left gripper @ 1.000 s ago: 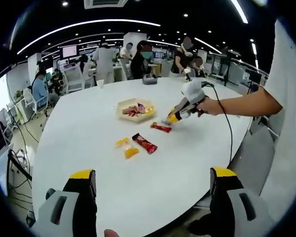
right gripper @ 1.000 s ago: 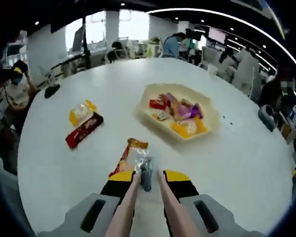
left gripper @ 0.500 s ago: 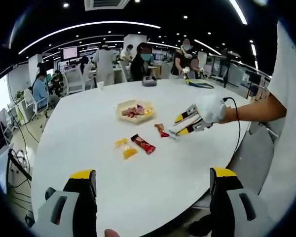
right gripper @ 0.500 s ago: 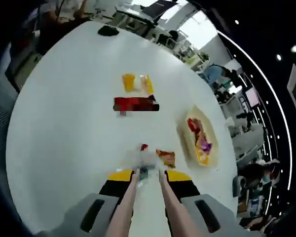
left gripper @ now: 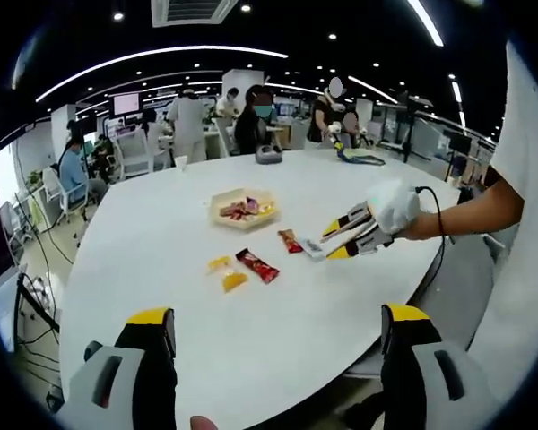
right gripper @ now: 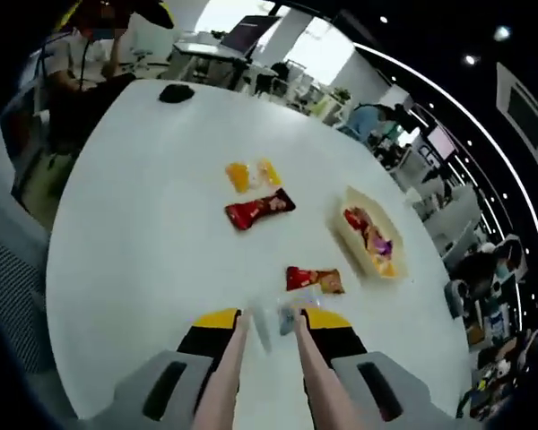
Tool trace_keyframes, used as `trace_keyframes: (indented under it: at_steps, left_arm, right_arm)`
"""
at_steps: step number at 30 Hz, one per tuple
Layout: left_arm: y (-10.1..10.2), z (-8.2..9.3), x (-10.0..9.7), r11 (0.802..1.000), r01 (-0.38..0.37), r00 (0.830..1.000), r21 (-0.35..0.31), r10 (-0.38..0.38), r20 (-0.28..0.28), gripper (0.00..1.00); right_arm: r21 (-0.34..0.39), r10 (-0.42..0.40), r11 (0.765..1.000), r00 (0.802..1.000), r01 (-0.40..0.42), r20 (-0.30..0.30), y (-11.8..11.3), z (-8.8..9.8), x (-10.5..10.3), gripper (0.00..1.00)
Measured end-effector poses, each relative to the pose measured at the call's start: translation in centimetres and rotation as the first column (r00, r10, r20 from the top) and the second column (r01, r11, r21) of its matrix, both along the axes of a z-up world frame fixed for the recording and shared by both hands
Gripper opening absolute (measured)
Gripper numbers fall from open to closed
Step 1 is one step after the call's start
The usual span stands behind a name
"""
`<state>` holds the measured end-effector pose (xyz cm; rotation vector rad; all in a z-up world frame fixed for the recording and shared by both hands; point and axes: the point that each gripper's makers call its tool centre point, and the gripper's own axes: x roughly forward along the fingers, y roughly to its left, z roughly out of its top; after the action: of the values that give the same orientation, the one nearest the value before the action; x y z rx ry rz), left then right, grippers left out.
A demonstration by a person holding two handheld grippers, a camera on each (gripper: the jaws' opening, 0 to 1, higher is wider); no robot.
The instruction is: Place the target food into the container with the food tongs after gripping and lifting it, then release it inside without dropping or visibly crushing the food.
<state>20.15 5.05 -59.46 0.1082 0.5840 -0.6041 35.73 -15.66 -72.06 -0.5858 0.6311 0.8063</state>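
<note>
The cream tray (left gripper: 222,202) holding wrapped snacks sits mid-table, seen also as tray (right gripper: 347,224). In front of it lie a red-orange snack pack (left gripper: 290,240) (right gripper: 312,279), a dark red bar (left gripper: 258,264) (right gripper: 258,209) and yellow packets (left gripper: 226,271) (right gripper: 251,174). My right gripper (right gripper: 271,318) (left gripper: 327,246) carries long tong arms shut on a small clear packet (right gripper: 267,322) (left gripper: 313,250), just short of the red-orange pack. My left gripper (left gripper: 278,315) hangs open over the table's near edge, far from the food.
The round white table (left gripper: 161,224) has a black object (right gripper: 176,92) near its far edge. A person's arm (left gripper: 457,208) holds the right gripper from the right. Several people, chairs and desks stand beyond the table.
The right gripper has pulled back from beside the tray toward the table's near right side, still gripping the clear packet. The left gripper has stayed put.
</note>
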Motion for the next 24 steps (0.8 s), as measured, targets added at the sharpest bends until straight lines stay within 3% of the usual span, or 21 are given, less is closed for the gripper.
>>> trace_keyframes:
  at_steps: [3, 5, 10, 13, 16, 17, 18, 22, 23, 24]
  left_arm:
    - [0.3, 0.7, -0.8, 1.0, 0.001, 1.0, -0.008, -0.001, 0.023, 0.95]
    - [1.1, 0.2, -1.7, 1.0, -0.014, 1.0, 0.007, 0.014, 0.003, 0.95]
    - [1.9, -0.1, -2.3, 0.999, -0.019, 1.0, 0.033, 0.019, -0.019, 0.95]
    - [2.1, 0.1, -2.2, 0.999, -0.026, 0.999, 0.04, 0.026, -0.02, 0.95]
    - [2.1, 0.2, -2.1, 0.999, -0.024, 1.0, 0.046, 0.025, -0.019, 0.95]
    - [1.9, 0.3, -2.0, 0.999, -0.019, 1.0, 0.047, 0.02, -0.018, 0.95]
    - [1.8, 0.4, -1.9, 0.999, -0.016, 1.0, 0.049, 0.017, -0.018, 0.95]
    - [1.5, 0.5, -1.7, 0.999, -0.007, 1.0, 0.053, 0.007, -0.015, 0.95]
    - [1.5, 0.5, -1.7, 0.998, -0.006, 1.0, 0.055, 0.006, -0.016, 0.95]
    - [1.5, 0.5, -1.7, 0.998, -0.004, 1.0, 0.057, 0.005, -0.018, 0.95]
  right_arm:
    - [-0.158, 0.092, 0.985, 0.984, -0.068, 0.15, 1.2, -0.1, -3.3, 0.27]
    - [-0.226, 0.126, 0.971, 0.965, -0.074, 0.229, 1.4, -0.5, -3.8, 0.27]
    - [-0.222, 0.027, 0.974, 0.942, 0.051, 0.334, 0.0, -0.1, -2.2, 0.27]
    - [-0.167, -0.035, 0.982, 0.957, 0.086, 0.288, -0.6, -0.8, -2.0, 0.27]
    - [-0.108, -0.091, 0.986, 0.954, 0.126, 0.284, -0.8, -0.5, -1.5, 0.27]
    - [-0.149, -0.09, 0.978, 0.941, 0.145, 0.325, -1.9, 0.3, -1.2, 0.27]
    - [-0.141, -0.102, 0.977, 0.933, 0.158, 0.344, -2.2, 0.7, -0.9, 0.27]
    - [-0.108, -0.157, 0.972, 0.922, 0.207, 0.355, -3.6, 1.2, 0.1, 0.27]
    - [-0.104, -0.165, 0.972, 0.923, 0.213, 0.348, -3.8, 1.1, 0.3, 0.27]
    - [-0.067, -0.219, 0.966, 0.927, 0.25, 0.304, -4.3, 0.7, 0.4, 0.27]
